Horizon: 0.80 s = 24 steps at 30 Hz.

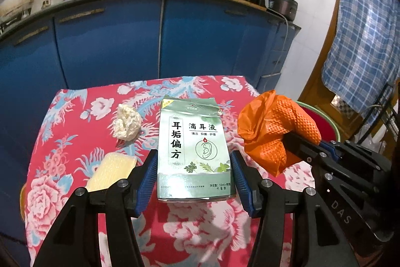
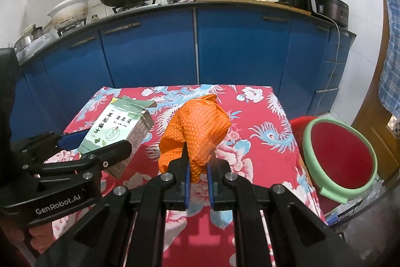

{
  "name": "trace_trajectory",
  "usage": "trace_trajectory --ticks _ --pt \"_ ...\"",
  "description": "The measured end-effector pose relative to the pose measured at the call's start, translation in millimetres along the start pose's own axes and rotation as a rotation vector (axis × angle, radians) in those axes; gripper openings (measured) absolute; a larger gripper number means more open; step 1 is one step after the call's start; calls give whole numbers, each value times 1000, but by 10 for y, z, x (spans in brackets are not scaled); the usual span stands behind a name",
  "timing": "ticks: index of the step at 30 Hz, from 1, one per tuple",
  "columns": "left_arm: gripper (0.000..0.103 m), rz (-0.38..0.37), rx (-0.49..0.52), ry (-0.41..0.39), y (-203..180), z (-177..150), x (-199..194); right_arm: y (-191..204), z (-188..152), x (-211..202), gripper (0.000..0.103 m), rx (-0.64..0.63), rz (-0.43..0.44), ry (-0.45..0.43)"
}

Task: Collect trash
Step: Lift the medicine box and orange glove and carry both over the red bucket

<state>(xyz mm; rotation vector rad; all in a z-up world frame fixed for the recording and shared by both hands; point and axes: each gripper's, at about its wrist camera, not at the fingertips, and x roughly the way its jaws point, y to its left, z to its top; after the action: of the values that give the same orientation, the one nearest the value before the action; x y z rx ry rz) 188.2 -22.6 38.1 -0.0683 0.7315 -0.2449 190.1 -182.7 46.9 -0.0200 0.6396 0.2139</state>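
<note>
Blue-padded jaws of the left gripper [image 1: 195, 179] clamp the sides of a green medicine box [image 1: 195, 149], held clear above the floral tablecloth [image 1: 62, 192]. At three o'clock of it, the right gripper [image 2: 198, 167] is pinched nearly shut on an orange textured glove [image 2: 197, 131], also lifted. A crumpled tissue [image 1: 126, 125] at ten o'clock and a yellow sponge [image 1: 111, 173] at nine o'clock lie on the cloth. Both pickups look done; the carry is in hand. Next, I judge, both loads must swing to the red basin [image 2: 342, 159], at three o'clock off the table's edge, and drop.
</note>
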Motion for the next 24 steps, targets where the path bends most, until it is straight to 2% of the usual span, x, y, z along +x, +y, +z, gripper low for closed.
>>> trace_trajectory --ticks 6,14,24 --pt "59 -24 6 -8 -99 -29 -100 -52 -77 -187 12 7 -16 -14" --pt "59 -63 29 1 -483 -60 -8 -307 -207 -425 12 20 -89 -17" --pt "59 -196 103 8 -1175 -56 131 -888 -345 -783 12 117 -223 -43"
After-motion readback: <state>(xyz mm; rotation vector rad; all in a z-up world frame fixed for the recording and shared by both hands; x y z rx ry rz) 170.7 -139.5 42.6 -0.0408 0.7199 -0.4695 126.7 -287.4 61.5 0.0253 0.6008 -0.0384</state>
